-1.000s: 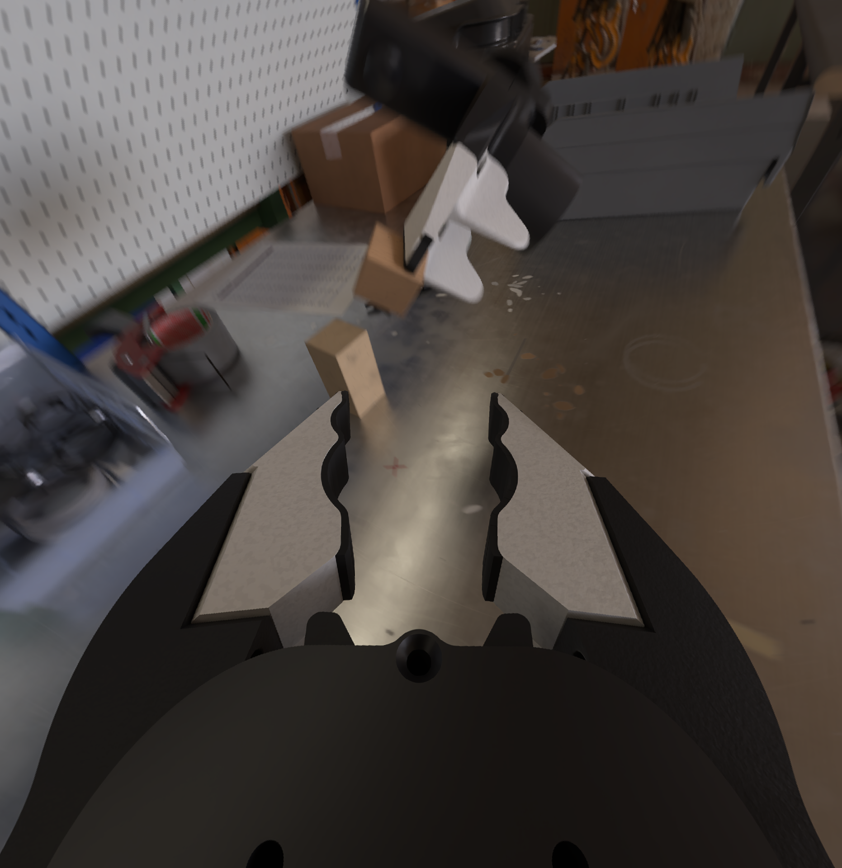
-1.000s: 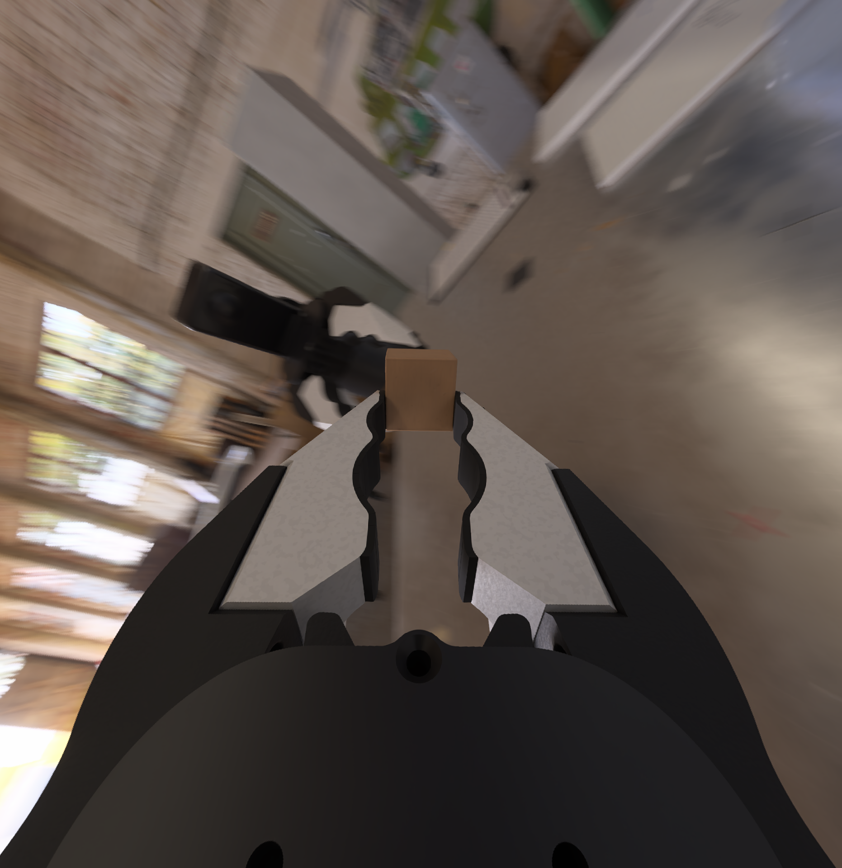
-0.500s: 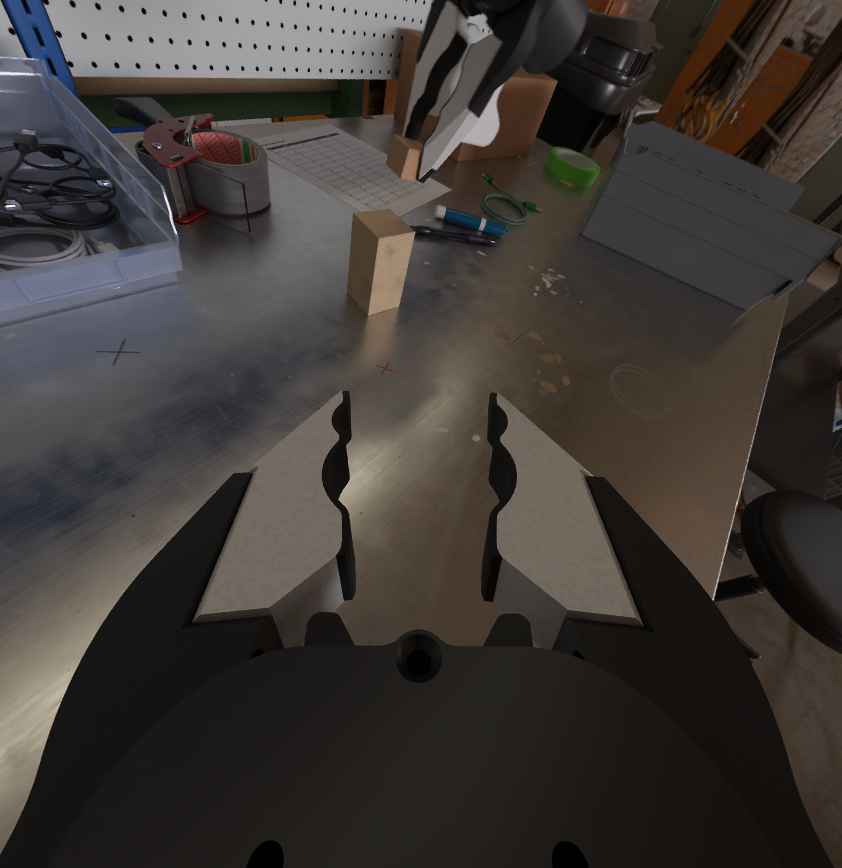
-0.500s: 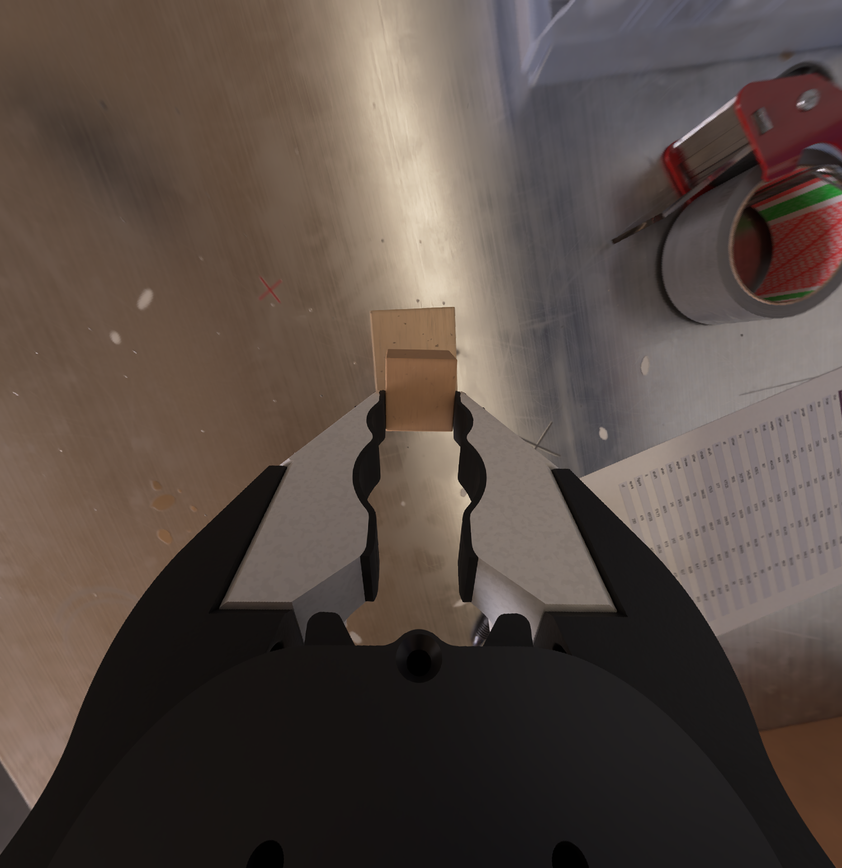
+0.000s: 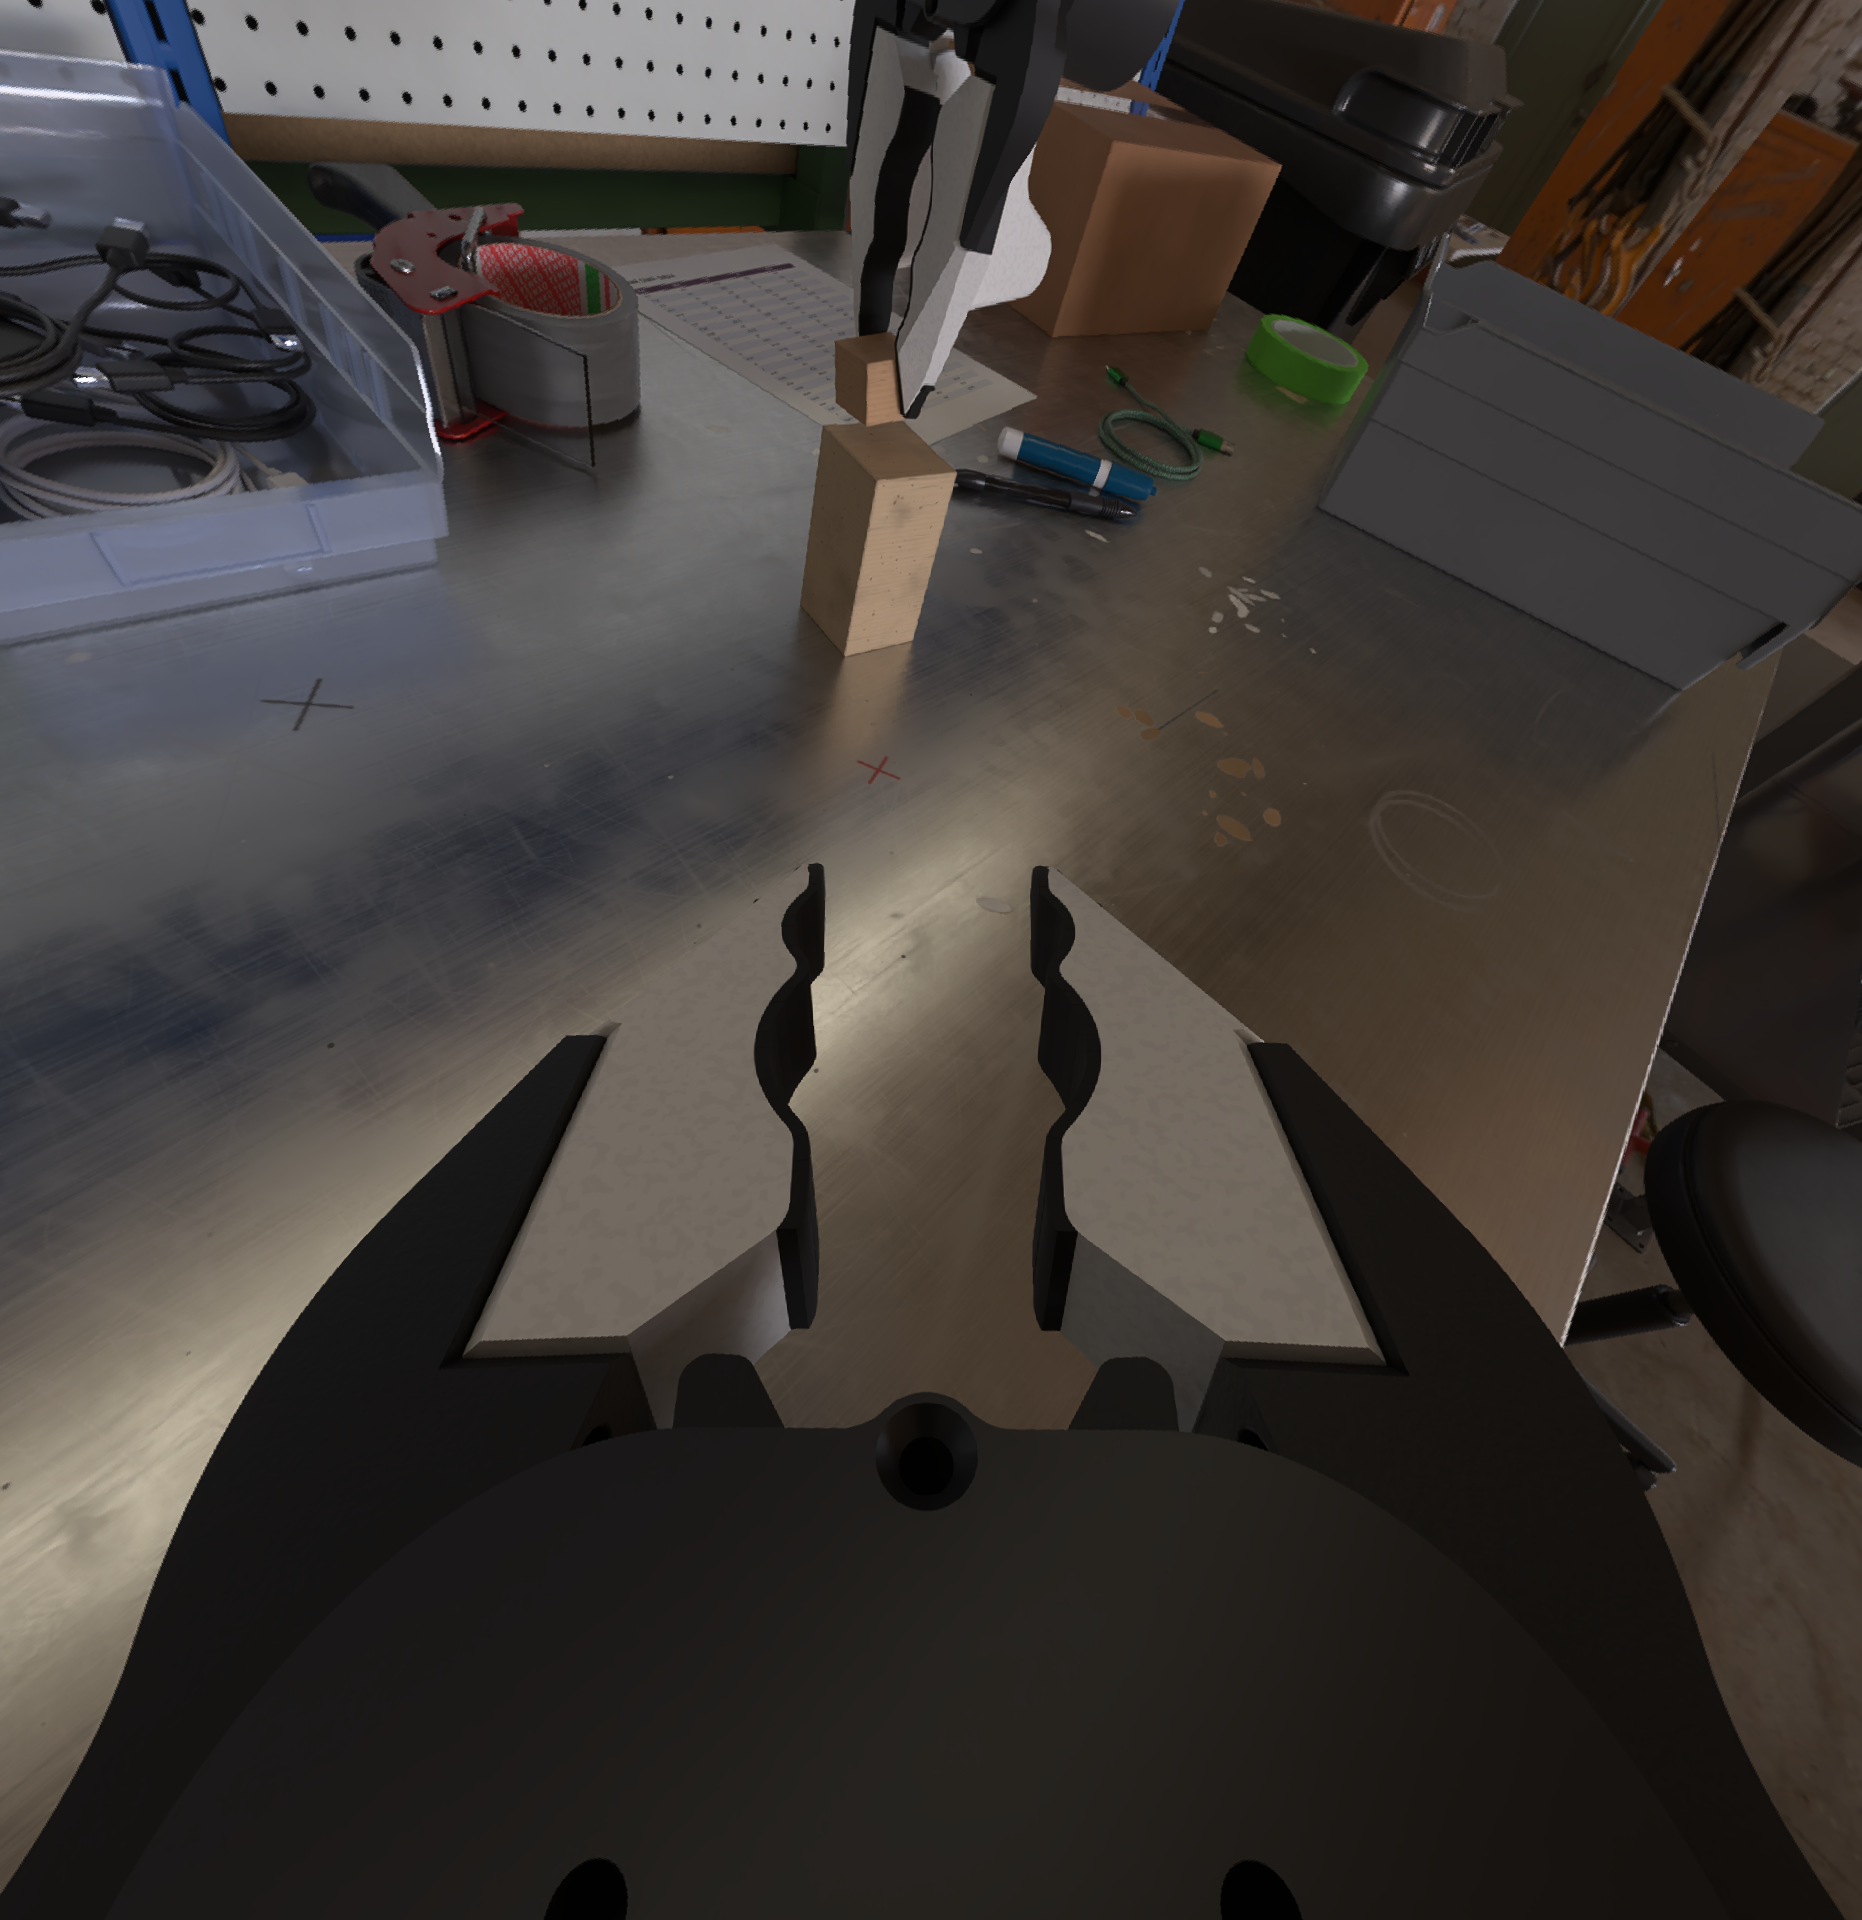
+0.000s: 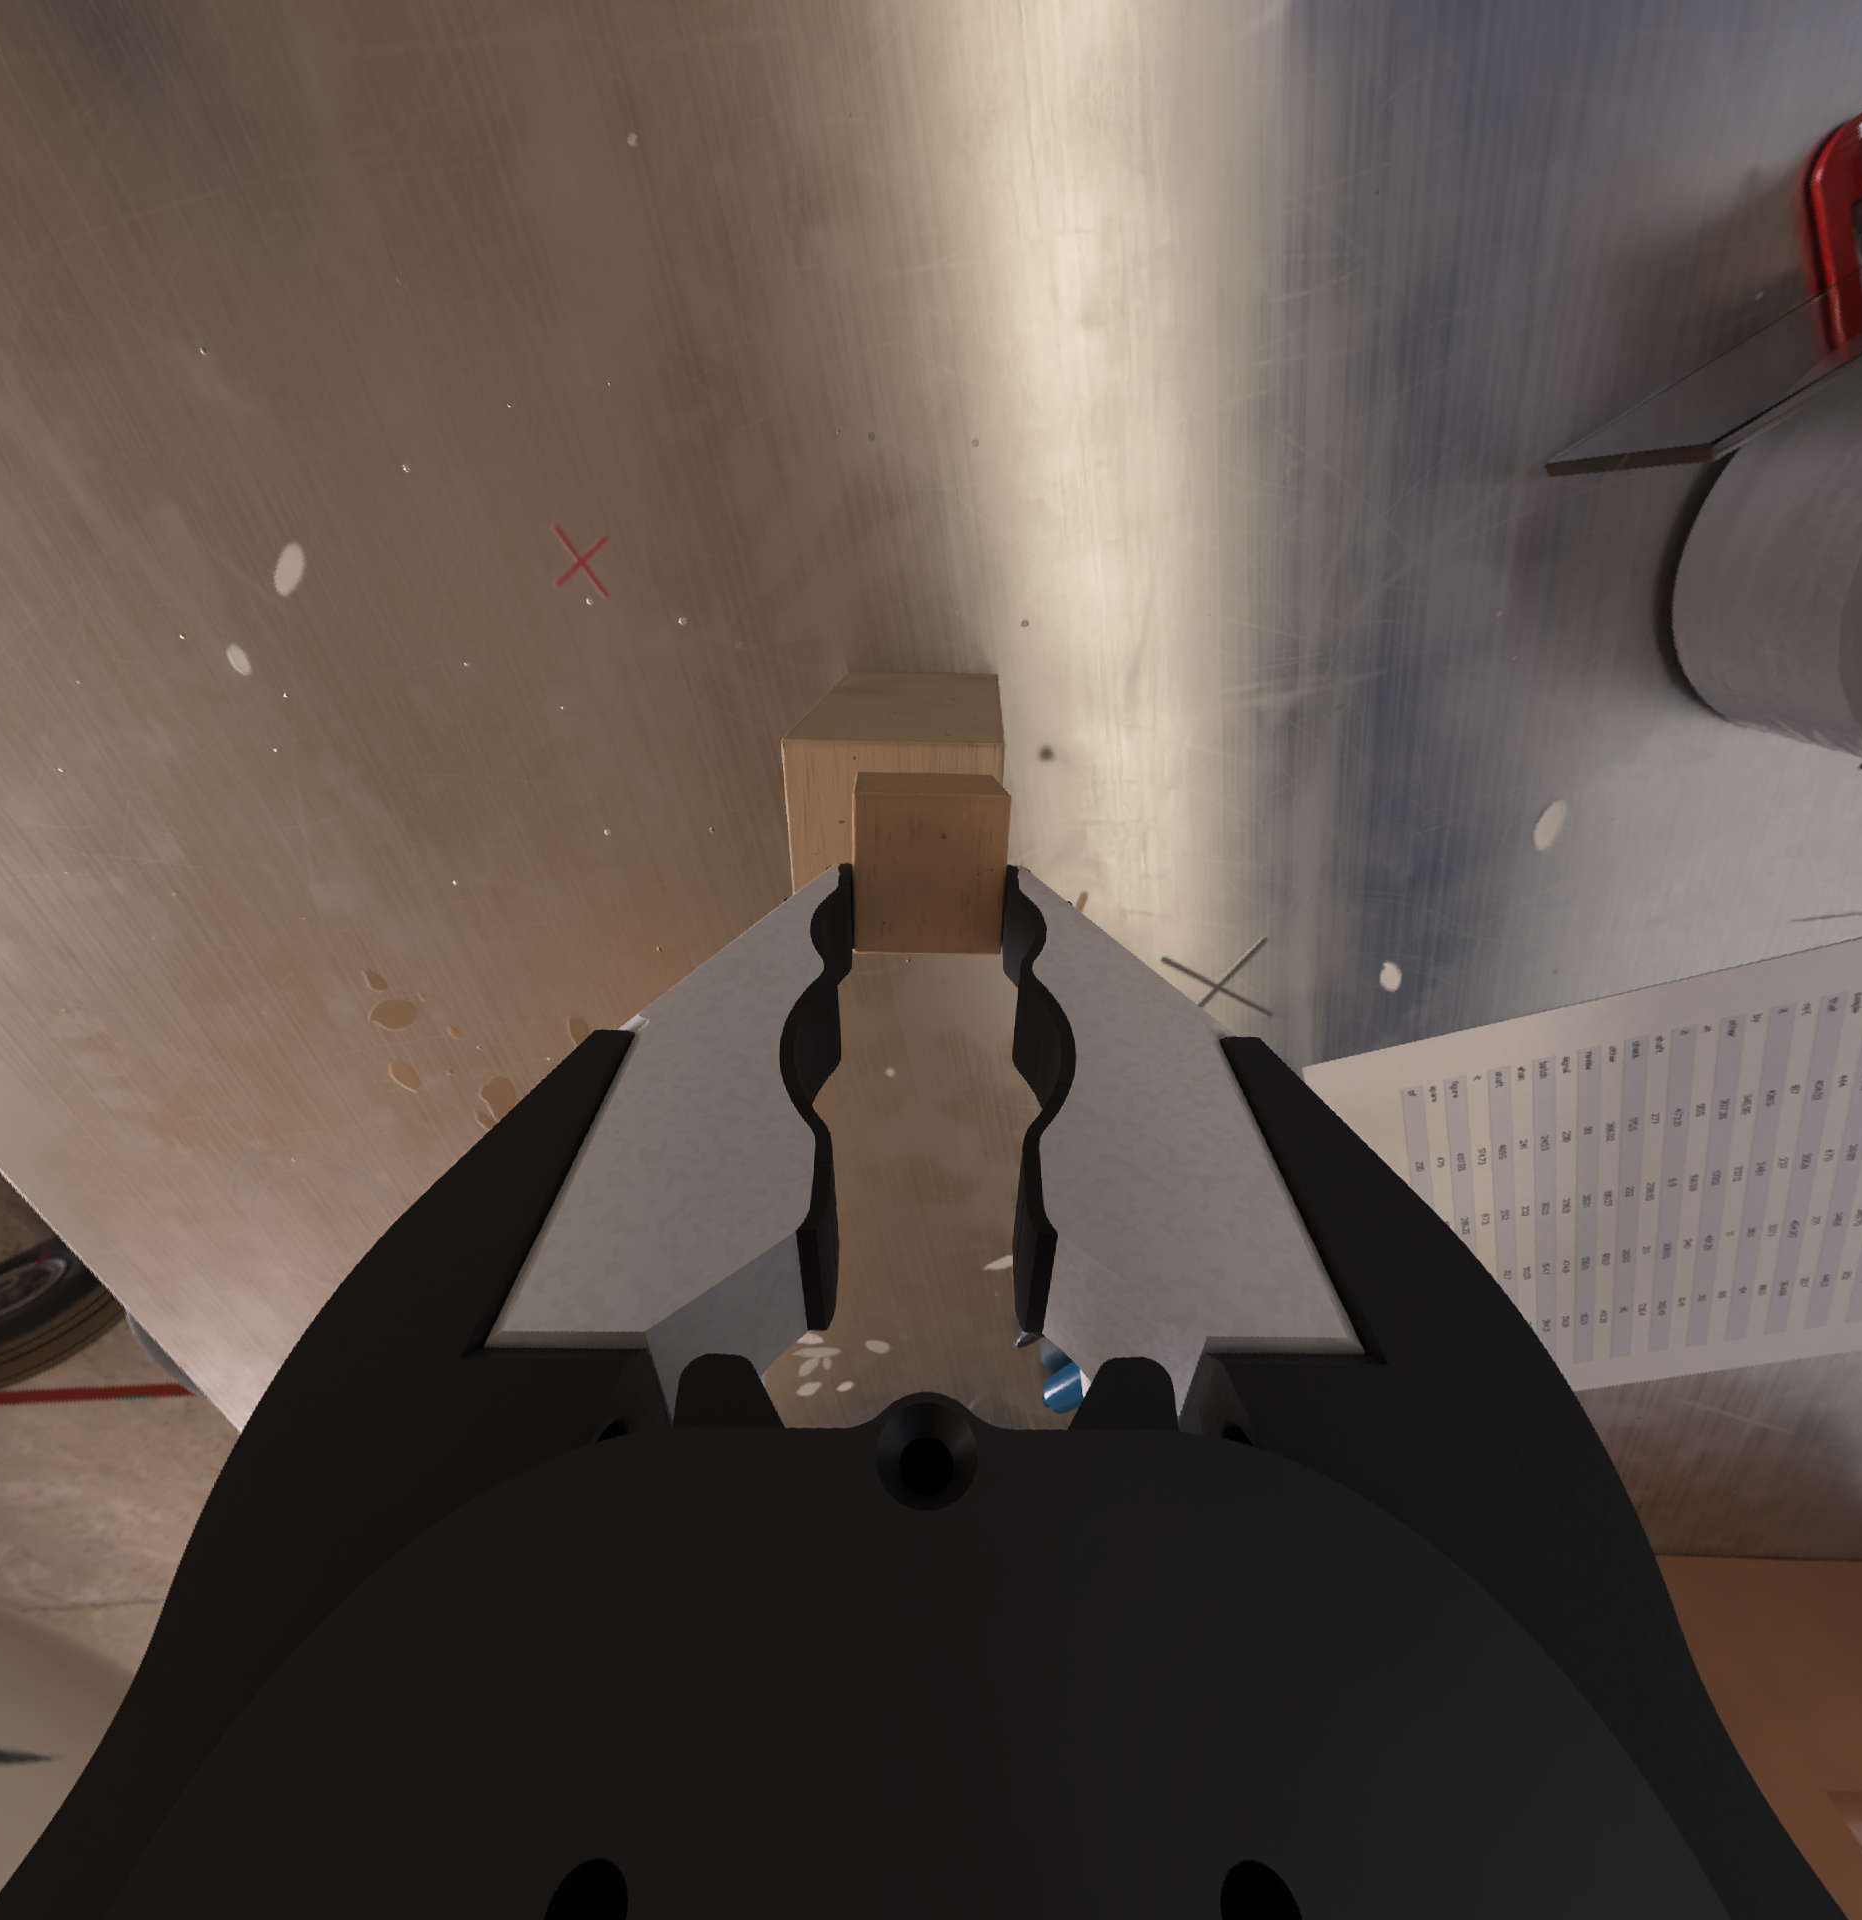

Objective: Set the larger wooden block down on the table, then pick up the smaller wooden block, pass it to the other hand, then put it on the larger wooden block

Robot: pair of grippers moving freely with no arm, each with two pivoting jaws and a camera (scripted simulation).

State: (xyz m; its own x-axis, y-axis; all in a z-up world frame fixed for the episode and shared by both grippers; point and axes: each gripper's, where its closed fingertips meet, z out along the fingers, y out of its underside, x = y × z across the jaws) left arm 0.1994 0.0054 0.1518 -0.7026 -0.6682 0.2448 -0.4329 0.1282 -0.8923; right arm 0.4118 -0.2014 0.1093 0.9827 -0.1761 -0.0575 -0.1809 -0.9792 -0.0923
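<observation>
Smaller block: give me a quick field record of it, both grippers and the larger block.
smaller block: gripped at the fingers' tips, just above the larger block, contact unclear
right gripper: shut on smaller block, pointing down
larger block: upright on the metal table
left gripper: open, empty, away from both blocks

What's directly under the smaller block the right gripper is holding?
The larger wooden block, standing upright on the metal table. The smaller wooden block, clamped in the right gripper, covers part of its top; contact cannot be judged.
</observation>
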